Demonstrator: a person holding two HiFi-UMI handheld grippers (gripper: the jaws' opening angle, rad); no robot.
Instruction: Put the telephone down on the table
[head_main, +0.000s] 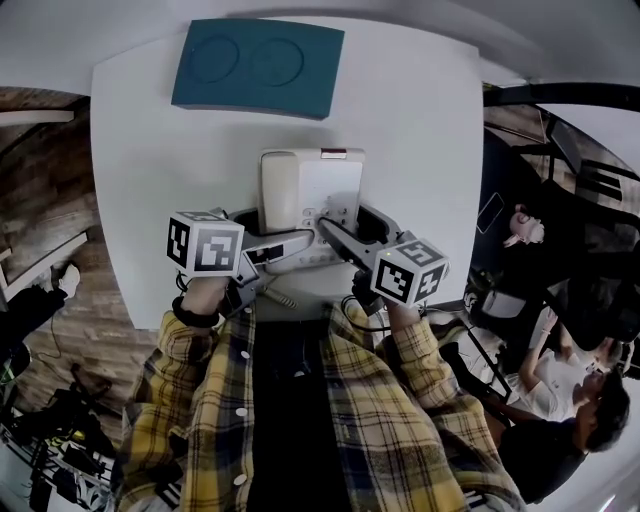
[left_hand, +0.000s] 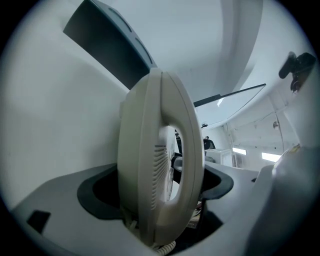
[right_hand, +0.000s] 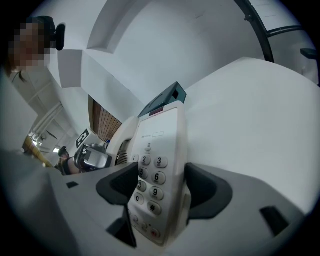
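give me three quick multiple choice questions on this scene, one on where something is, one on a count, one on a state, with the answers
1. Where does the teal pad lie relative to the telephone?
A. beyond it, at the far edge of the table
B. under it
C. on the floor

2. How many round recesses show in the teal pad?
A. one
B. two
C. four

3. The right gripper is
A. open and empty
B. shut on the telephone
C. shut on the teal pad

Answers:
1 A, the head view shows the pad past the telephone at the far edge.
2 B, two circles lie side by side in its top.
3 B, in the right gripper view its jaws press either side of the keypad part.
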